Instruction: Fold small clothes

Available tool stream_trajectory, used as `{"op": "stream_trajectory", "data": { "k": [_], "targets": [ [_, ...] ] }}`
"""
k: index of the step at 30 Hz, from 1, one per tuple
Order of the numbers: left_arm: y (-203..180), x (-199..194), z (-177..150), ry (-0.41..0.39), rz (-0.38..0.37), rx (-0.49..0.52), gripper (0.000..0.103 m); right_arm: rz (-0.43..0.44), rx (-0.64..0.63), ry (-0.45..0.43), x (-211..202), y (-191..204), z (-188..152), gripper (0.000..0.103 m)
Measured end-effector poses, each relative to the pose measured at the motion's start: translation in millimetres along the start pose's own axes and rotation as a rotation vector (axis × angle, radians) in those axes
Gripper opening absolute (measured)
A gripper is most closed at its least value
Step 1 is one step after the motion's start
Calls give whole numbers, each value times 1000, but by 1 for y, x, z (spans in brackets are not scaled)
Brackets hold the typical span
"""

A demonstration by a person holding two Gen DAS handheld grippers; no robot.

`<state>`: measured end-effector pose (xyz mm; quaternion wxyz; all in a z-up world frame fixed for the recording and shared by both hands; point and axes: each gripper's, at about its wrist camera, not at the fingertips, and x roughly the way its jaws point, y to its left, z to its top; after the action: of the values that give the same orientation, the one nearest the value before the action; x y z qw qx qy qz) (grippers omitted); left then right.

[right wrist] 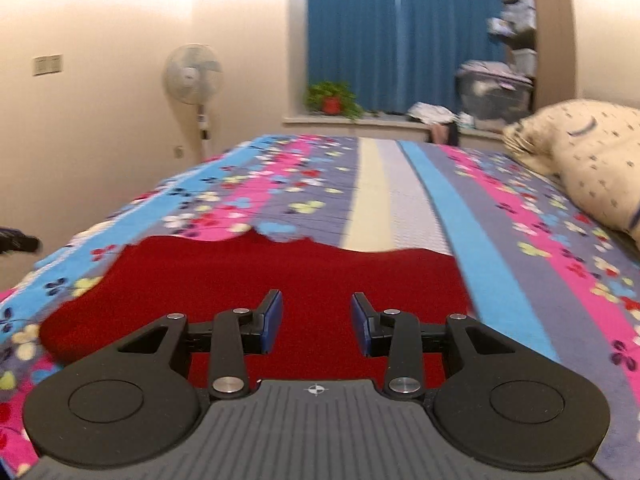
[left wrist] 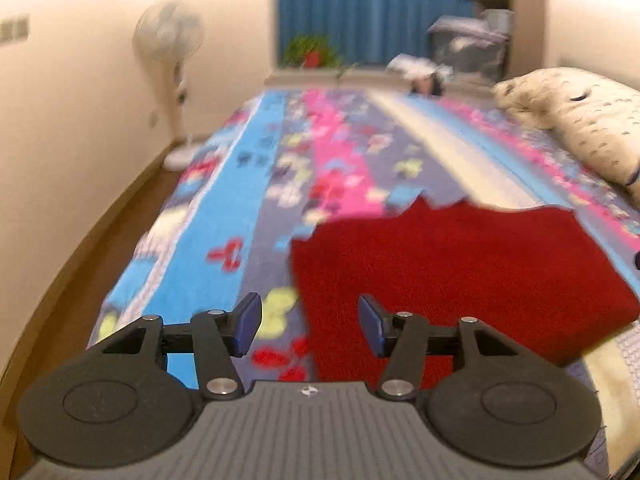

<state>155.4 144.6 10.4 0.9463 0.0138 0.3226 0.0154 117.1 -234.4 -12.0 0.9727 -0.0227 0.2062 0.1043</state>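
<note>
A red garment (left wrist: 460,280) is laid flat on the flower-striped bed (left wrist: 248,184), near its front edge. The left claw (left wrist: 310,324) is held partly open above the garment's left edge, nothing gripped. The right claw (right wrist: 317,326) is held partly open over the garment's middle, likewise empty. A cream pillow (right wrist: 588,160) lies at right.

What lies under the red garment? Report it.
The red garment lies flat on the striped floral bedspread, which shows all around it. The part of the bedspread directly beneath, and anything tucked there, is covered and cannot be seen.
</note>
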Motion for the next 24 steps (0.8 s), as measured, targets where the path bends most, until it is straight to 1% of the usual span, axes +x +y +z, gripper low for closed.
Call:
{"op": "stream_trajectory", "data": {
  "k": [1, 2, 4, 6, 9, 11, 12, 13, 14, 15, 16, 17, 20, 23, 24],
  "targets": [
    [4, -1, 1, -9, -10, -29, 59, 4, -7, -9, 1, 10, 0, 32],
    [8, -3, 2, -25, -17, -36, 59, 9, -10, -16, 3, 20, 1, 24],
    [15, -6, 6, -61, 22, -29, 59, 9, -12, -22, 8, 42, 2, 14],
    [26, -6, 8, -69, 42, -57, 59, 9, -12, -25, 15, 65, 1, 13],
    [49, -4, 7, -49, 38, -149, 59, 24, -12, -27, 25, 99, -3, 13],
    [61, -1, 7, -35, 50, -181, 59, 78, -13, 9, 34, 123, -7, 13],
    [67, 0, 7, -29, 53, -199, 59, 110, -20, 32, 38, 134, -8, 14],
    [73, 1, 6, -22, 49, -227, 59, 146, -42, 57, 41, 145, -11, 17],
    [79, 1, 6, -16, 43, -252, 59, 181, -74, 78, 44, 157, -13, 28],
    [84, 2, 6, -8, 35, -279, 59, 211, -113, 94, 46, 169, -16, 35],
    [89, 3, 5, 0, 29, -303, 59, 234, -150, 106, 48, 180, -18, 45],
    [92, 5, 5, 12, 29, -321, 59, 257, -190, 114, 50, 190, -21, 47],
    [99, 14, 4, 62, 58, -355, 59, 303, -296, 137, 54, 220, -33, 47],
    [102, 20, 3, 94, 71, -395, 59, 323, -390, 141, 57, 244, -44, 47],
    [101, 23, 4, 103, 81, -393, 59, 327, -424, 140, 57, 249, -48, 47]
  ]
}}
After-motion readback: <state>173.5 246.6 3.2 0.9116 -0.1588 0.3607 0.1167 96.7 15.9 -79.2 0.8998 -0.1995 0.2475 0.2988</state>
